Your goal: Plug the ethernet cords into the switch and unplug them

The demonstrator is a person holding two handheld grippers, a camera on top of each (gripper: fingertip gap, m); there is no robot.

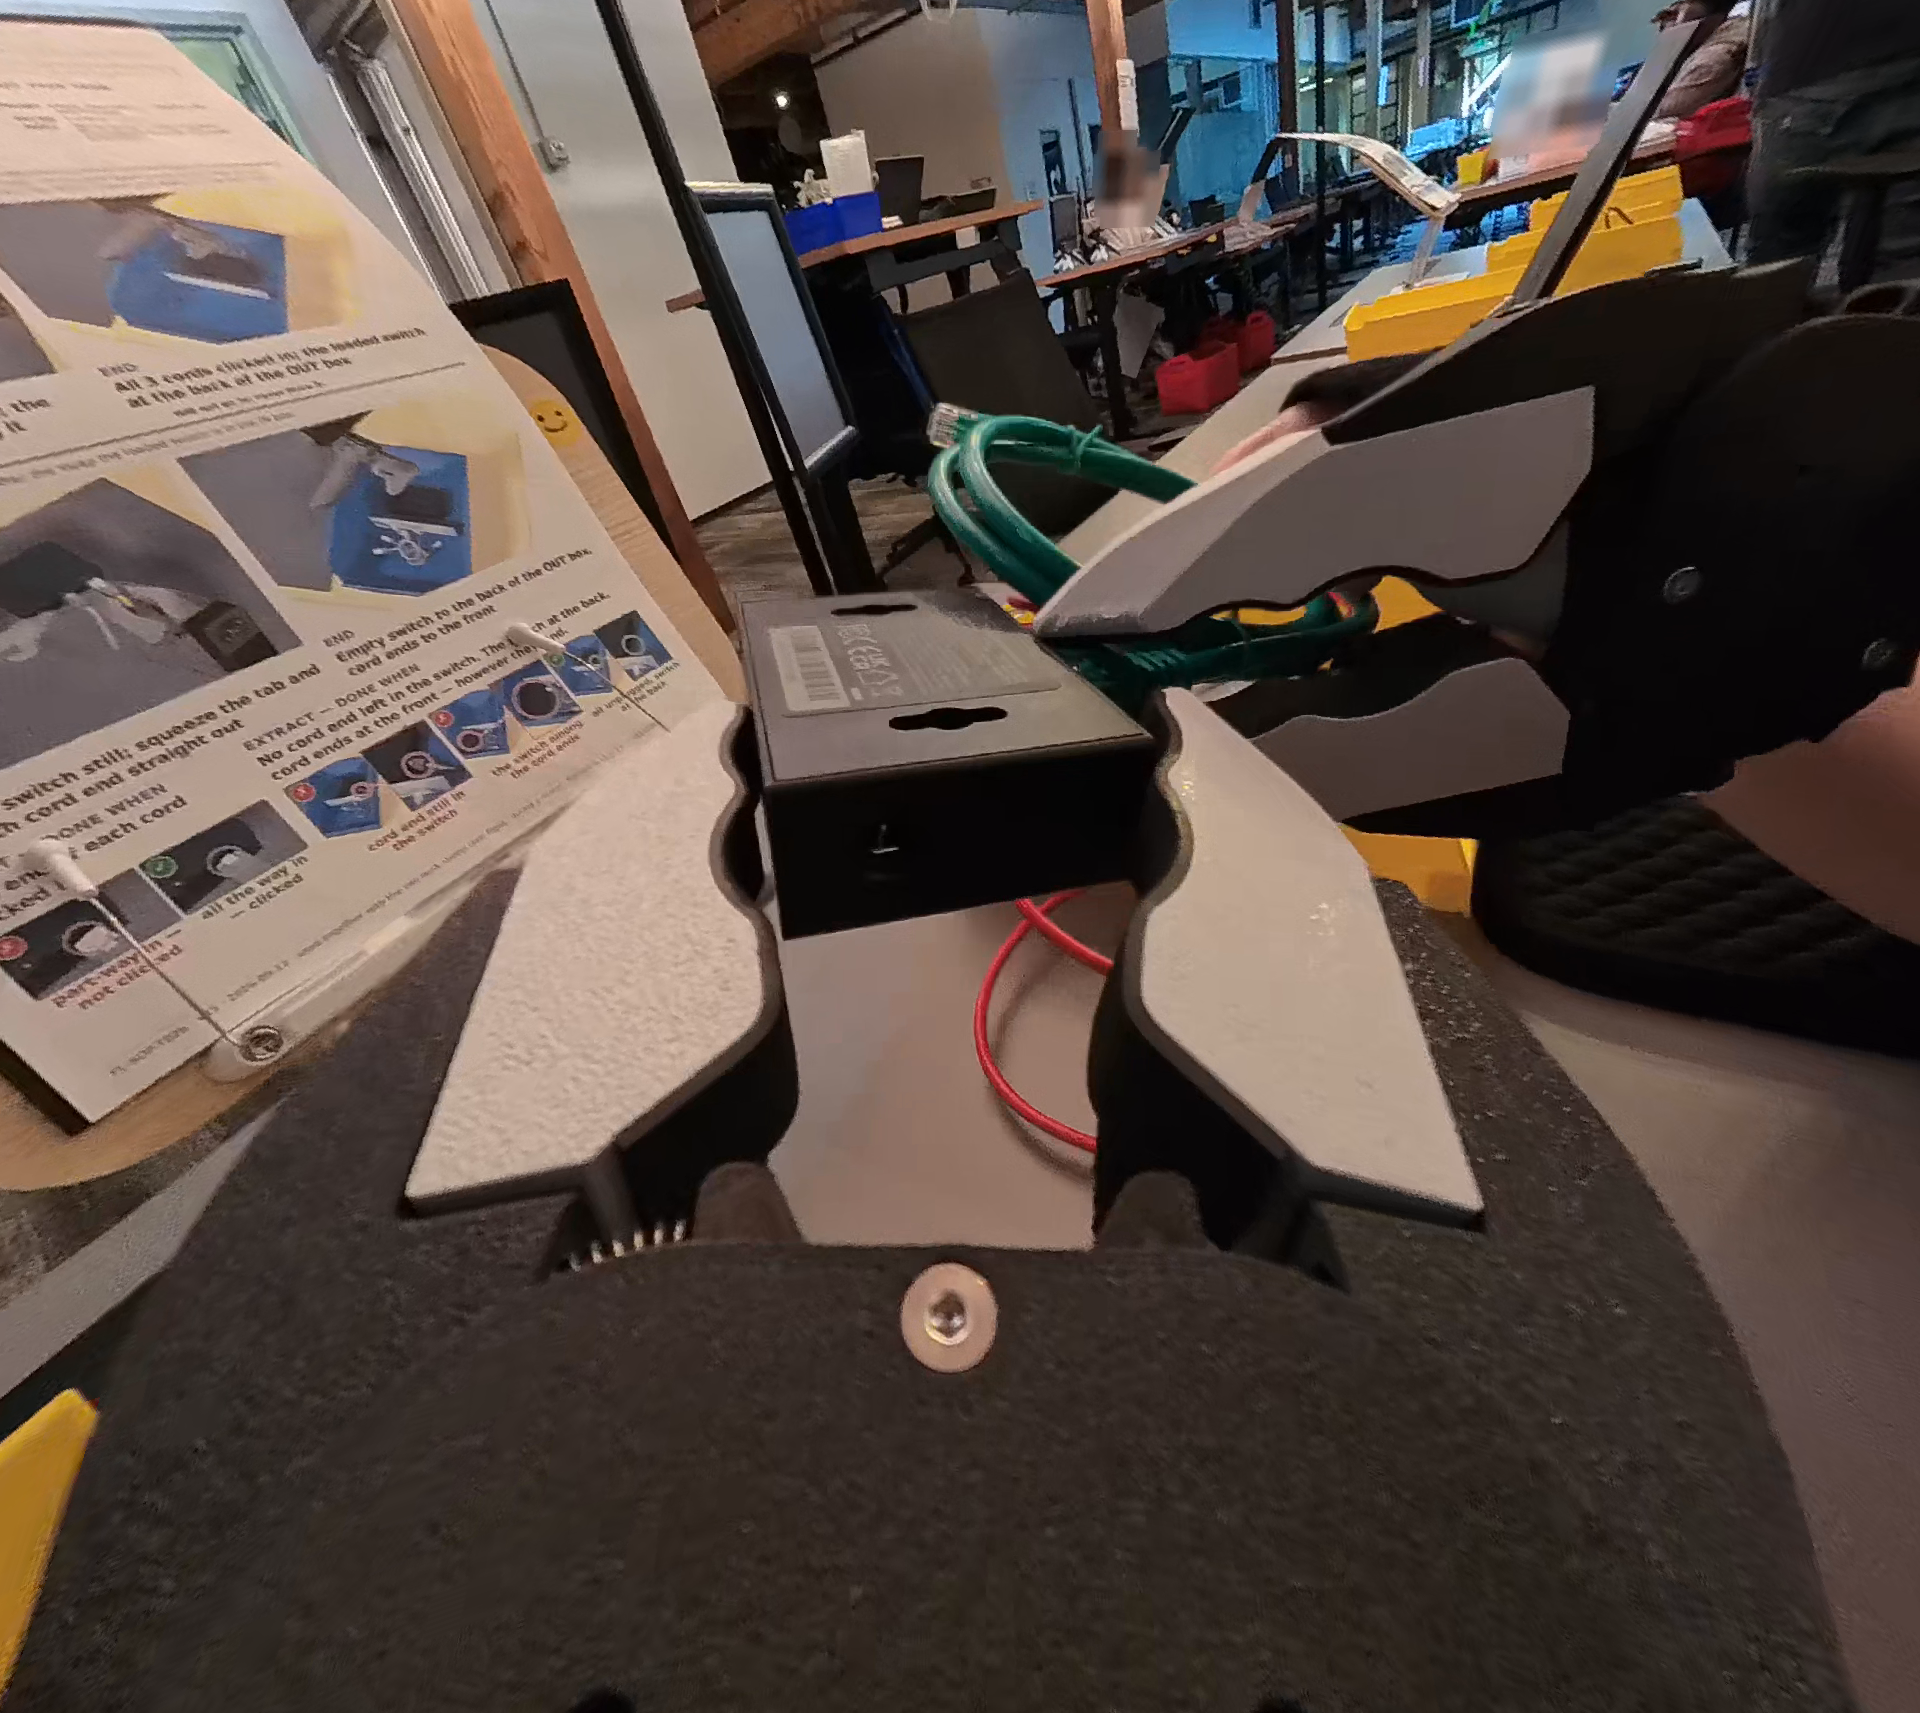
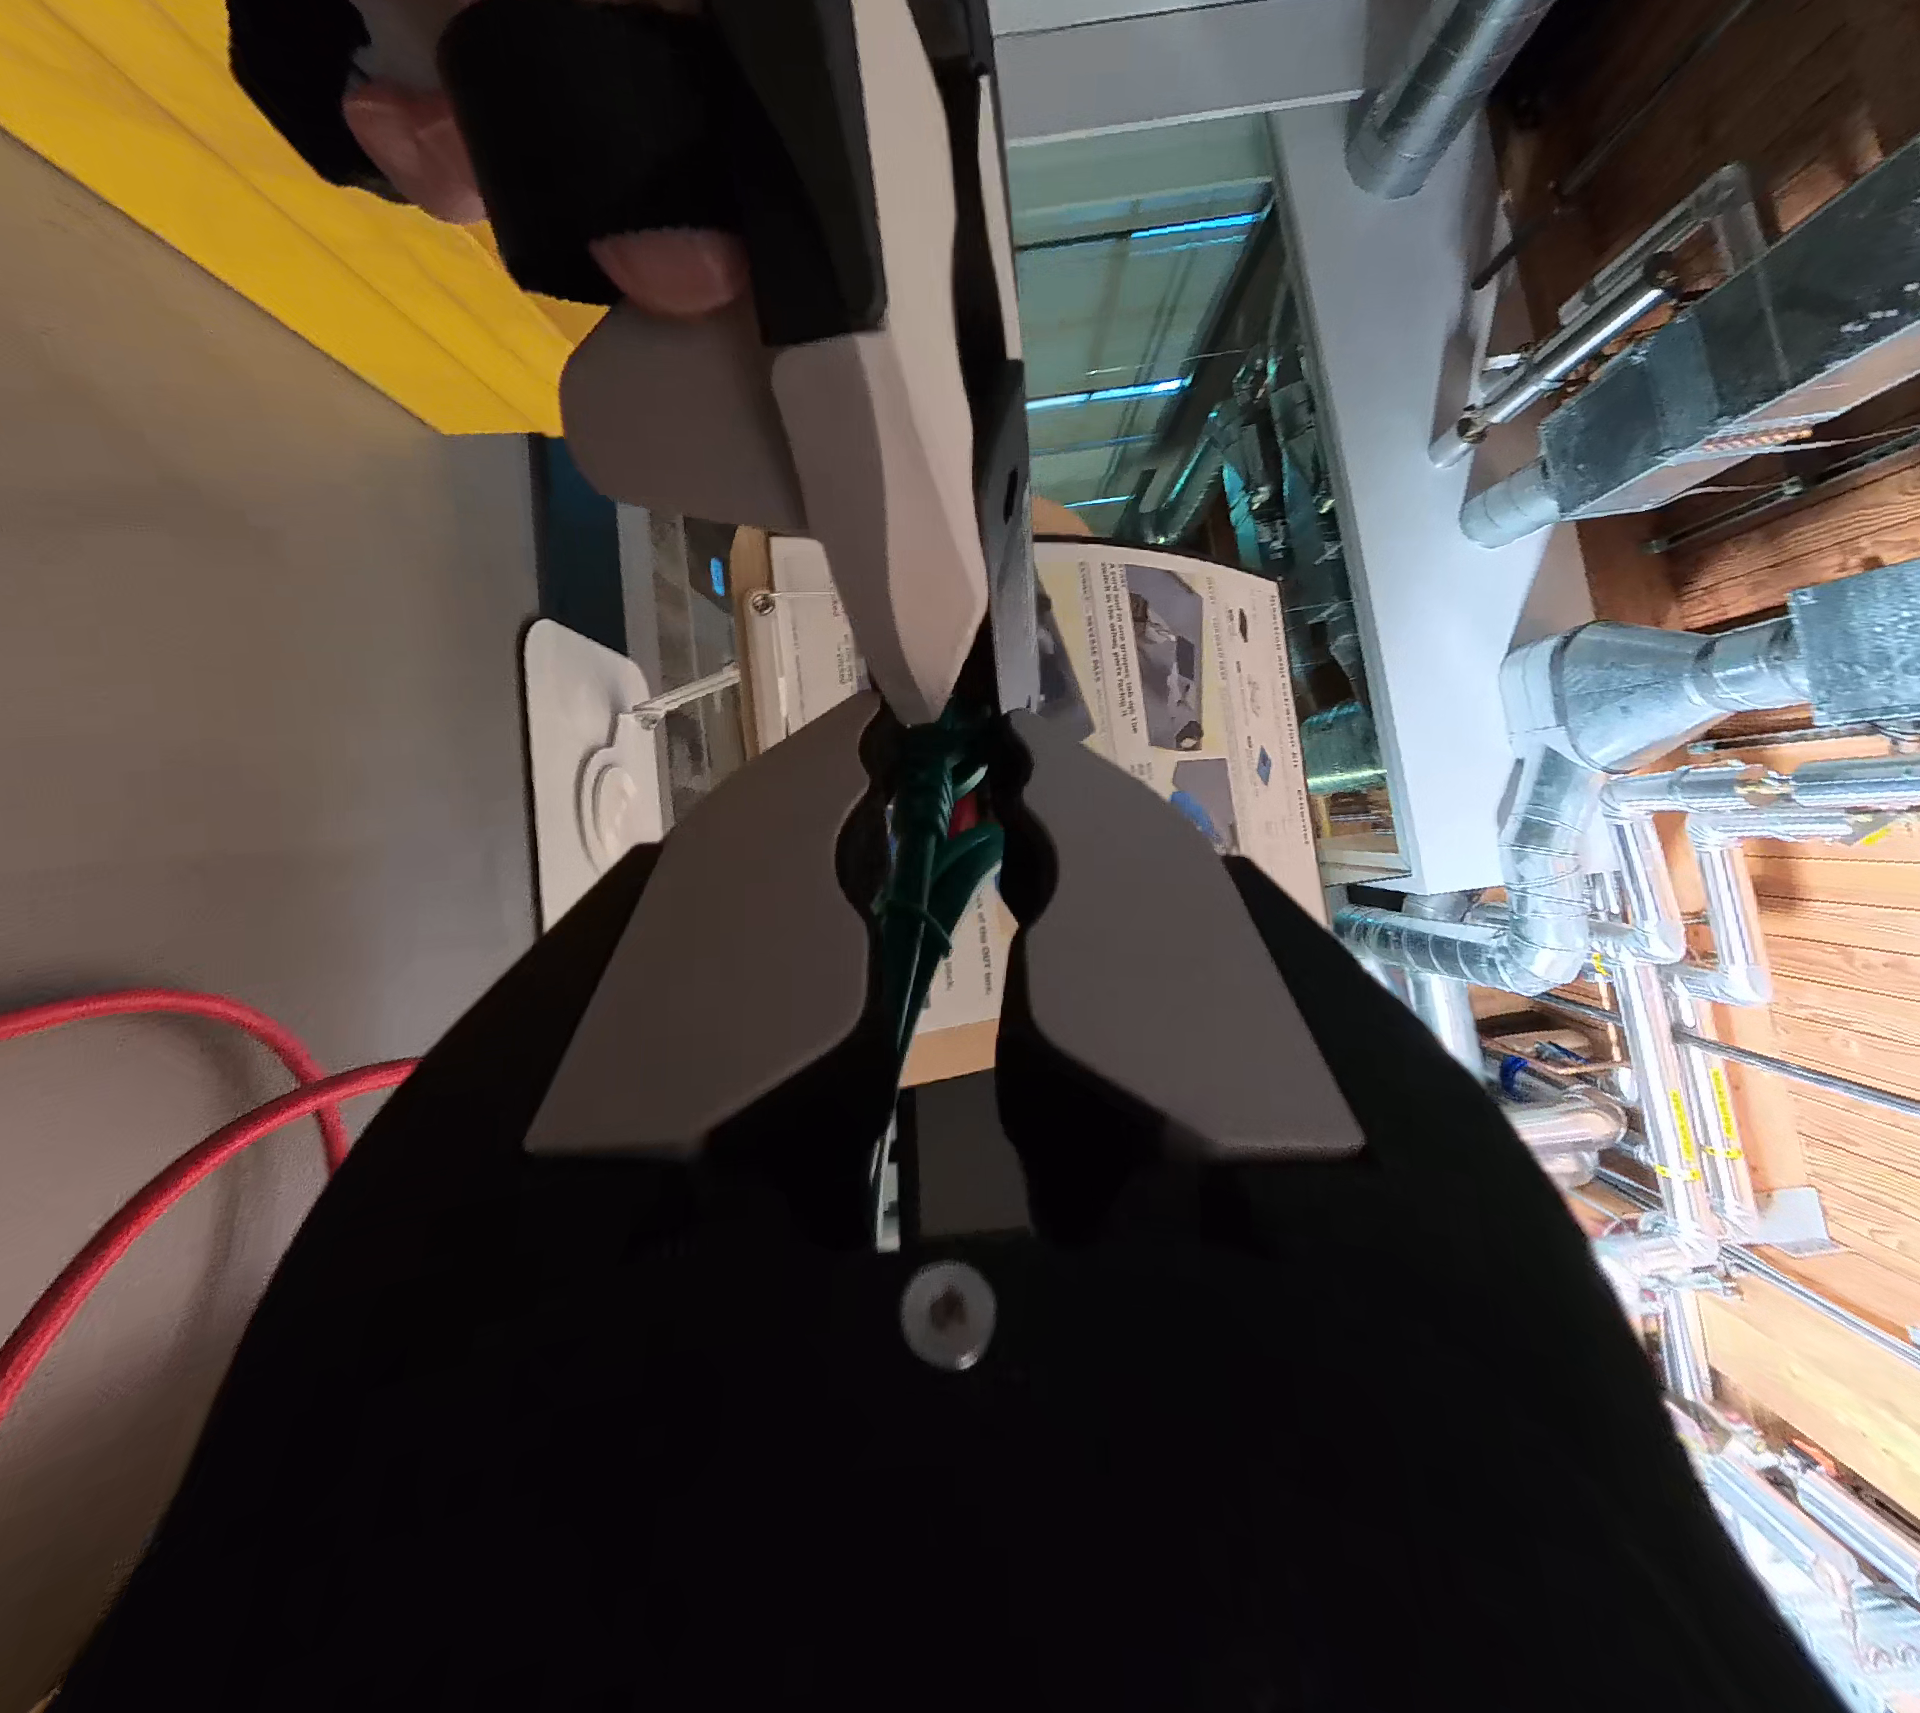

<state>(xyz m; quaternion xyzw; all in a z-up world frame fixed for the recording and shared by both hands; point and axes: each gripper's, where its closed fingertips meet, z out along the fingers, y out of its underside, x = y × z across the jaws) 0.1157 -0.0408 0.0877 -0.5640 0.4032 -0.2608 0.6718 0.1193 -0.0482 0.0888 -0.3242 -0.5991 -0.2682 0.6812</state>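
My left gripper (image 1: 951,728) is shut on the black switch (image 1: 914,666) and holds its sides above the grey table. The switch lies with its label side up. My right gripper (image 2: 945,718) is shut on a tied bundle of green ethernet cord (image 2: 925,842), close against the far right side of the switch. In the left wrist view the right gripper (image 1: 1143,666) comes in from the right, and the green cord (image 1: 997,510) loops up behind the switch with a clear plug (image 1: 945,422) free in the air. Whether any plug sits in a port is hidden.
A red cable (image 1: 997,1019) lies on the table (image 1: 935,1092) under the switch, and also shows in the right wrist view (image 2: 208,1071). An instruction sheet on a board (image 1: 260,624) stands at the left. Yellow bins (image 1: 1455,313) stand to the right. A black stand pole (image 1: 665,188) rises behind.
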